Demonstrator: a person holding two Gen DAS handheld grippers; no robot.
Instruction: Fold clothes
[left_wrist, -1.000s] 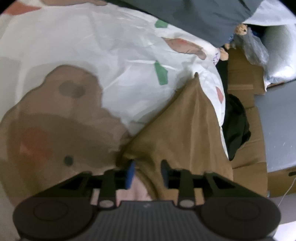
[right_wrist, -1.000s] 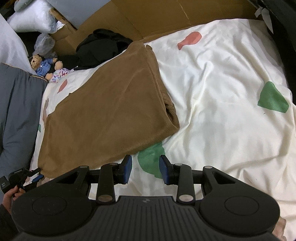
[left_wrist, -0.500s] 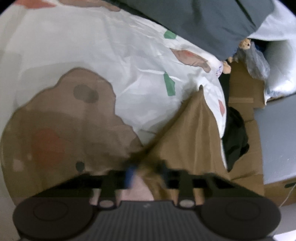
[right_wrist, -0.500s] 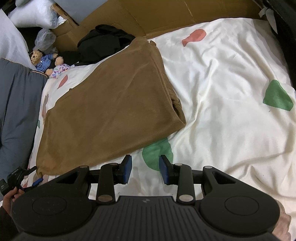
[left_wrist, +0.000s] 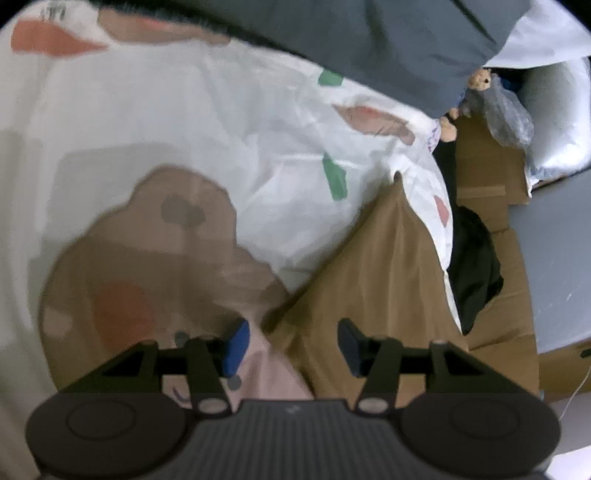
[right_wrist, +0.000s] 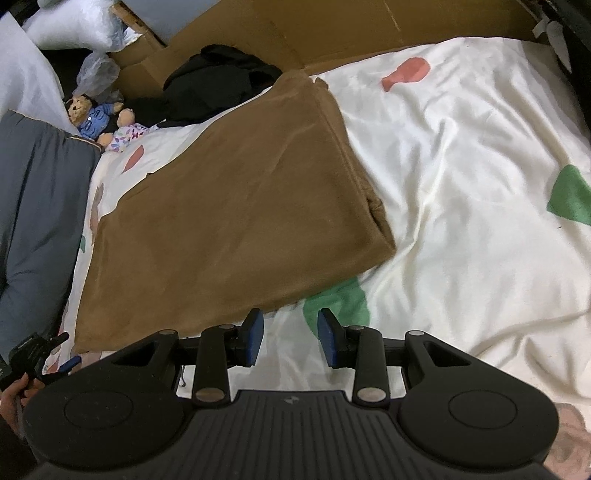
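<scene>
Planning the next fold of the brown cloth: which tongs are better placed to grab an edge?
Probably left. The left tongs are open with the brown cloth's corner between their fingers; the right tongs are open over bare sheet, just short of the cloth's near edge.

Left wrist view: close, low over the bed, facing along brown garment. Right wrist view: higher, farther back, facing it crosswise. Both share garment, teddy bear.

Folded garment on bedsheet, toys seemingly behind, pillow left
</scene>
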